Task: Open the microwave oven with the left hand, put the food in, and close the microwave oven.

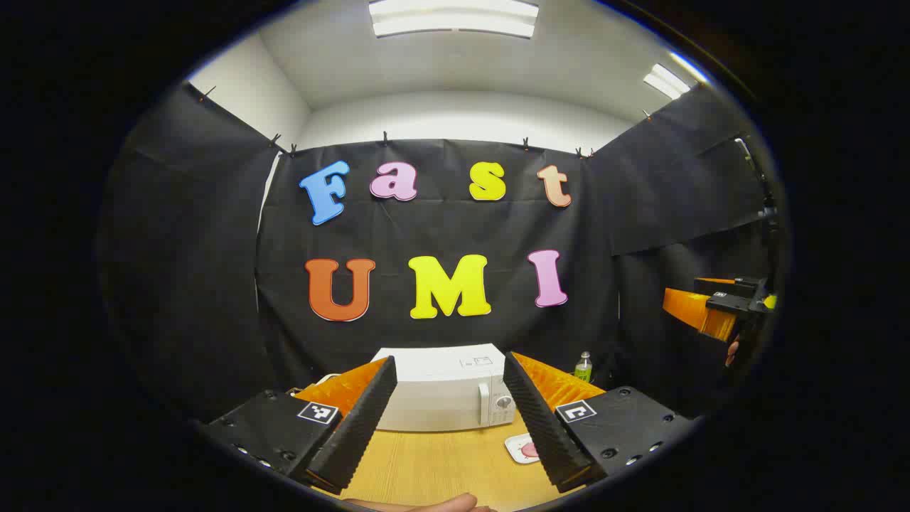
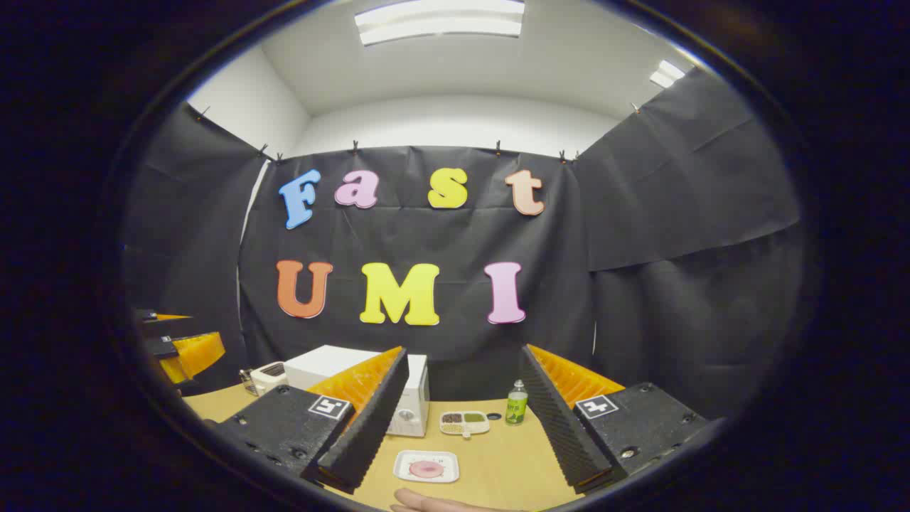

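Two grippers, both spread and empty. In the left gripper view my left gripper [image 1: 448, 434] frames the closed microwave [image 1: 444, 390] far back on the table [image 1: 441, 469]; I judge its stiff door wants a pull at the handle edge. In the right gripper view my right gripper [image 2: 462, 444] hangs over the food plate [image 2: 426, 466]: light, slippery, best pinched at its rim.

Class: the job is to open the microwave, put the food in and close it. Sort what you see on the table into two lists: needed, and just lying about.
Needed:
- microwave, door shut
- white plate with pink food
- left gripper, open

Lying about:
- green bottle
- divided tray
- toaster, left of the microwave
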`<state>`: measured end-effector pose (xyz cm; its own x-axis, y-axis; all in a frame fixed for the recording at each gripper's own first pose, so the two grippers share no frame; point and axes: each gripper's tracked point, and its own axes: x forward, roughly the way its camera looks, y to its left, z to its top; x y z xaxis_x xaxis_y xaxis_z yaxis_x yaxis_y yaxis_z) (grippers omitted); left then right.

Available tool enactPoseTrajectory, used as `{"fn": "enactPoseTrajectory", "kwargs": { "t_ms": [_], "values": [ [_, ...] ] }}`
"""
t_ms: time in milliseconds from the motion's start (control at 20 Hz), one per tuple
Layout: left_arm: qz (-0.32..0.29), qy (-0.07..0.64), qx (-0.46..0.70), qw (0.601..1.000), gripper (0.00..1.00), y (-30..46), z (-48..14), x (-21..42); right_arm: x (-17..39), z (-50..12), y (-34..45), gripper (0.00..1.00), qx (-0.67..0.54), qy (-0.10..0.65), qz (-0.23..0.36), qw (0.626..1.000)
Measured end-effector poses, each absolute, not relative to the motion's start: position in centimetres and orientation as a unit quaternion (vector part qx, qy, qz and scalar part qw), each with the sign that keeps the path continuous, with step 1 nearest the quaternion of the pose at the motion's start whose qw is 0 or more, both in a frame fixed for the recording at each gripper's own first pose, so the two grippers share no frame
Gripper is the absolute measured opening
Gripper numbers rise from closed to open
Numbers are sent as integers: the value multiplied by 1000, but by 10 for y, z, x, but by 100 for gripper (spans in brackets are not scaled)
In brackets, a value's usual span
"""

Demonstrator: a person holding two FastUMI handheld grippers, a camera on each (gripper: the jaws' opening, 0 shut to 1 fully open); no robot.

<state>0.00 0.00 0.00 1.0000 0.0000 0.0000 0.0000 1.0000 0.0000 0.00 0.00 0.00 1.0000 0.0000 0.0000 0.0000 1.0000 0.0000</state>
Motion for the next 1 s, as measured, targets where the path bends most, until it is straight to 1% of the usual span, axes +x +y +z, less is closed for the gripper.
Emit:
{"fn": "enactPoseTrajectory", "kwargs": {
  "t_ms": [350,400,450,500,550,600,650,700,750,800,850,900,950,1000],
  "values": [
    [-12,-2,-18,1000,95,-4,-1,3,2,-3,-7,93,2,1,-9,1000],
    [-12,-2,-25,1000,95,-5,-3,4,4,-5,-9,100,4,1,-10,1000],
    [-16,0,-29,999,95,-7,-4,5,5,-6,-8,100,7,2,-8,1000],
    [-14,5,-29,999,95,-7,-6,7,6,-7,-7,93,9,4,-5,1000],
    [-12,8,-27,1000,95,-5,-10,9,7,-10,-8,93,11,5,-3,1000],
    [-10,8,-24,1000,95,-6,-12,11,9,-11,-10,100,12,6,-3,1000],
    [-7,9,-20,1000,95,-7,-15,15,10,-13,-11,100,11,5,-2,1000],
    [-3,10,-17,1000,95,-8,-18,20,11,-13,-12,93,8,2,-2,1000],
    [-1,14,-11,1000,95,-9,-23,25,13,-13,-15,93,5,0,-5,1000],
    [0,15,-5,1000,95,-12,-28,29,15,-15,-19,100,3,-3,-10,1000],
    [2,15,-1,1000,100,-14,-30,34,17,-16,-22,100,2,-6,-13,1000],
    [3,12,2,1000,95,-17,-32,41,19,-17,-23,100,2,-8,-13,1000],
    [7,8,5,1000,95,-20,-34,47,23,-21,-24,93,4,-7,-12,1000],
    [9,2,9,1000,95,-23,-36,56,25,-23,-27,93,6,-6,-12,1000]
  ]
}}
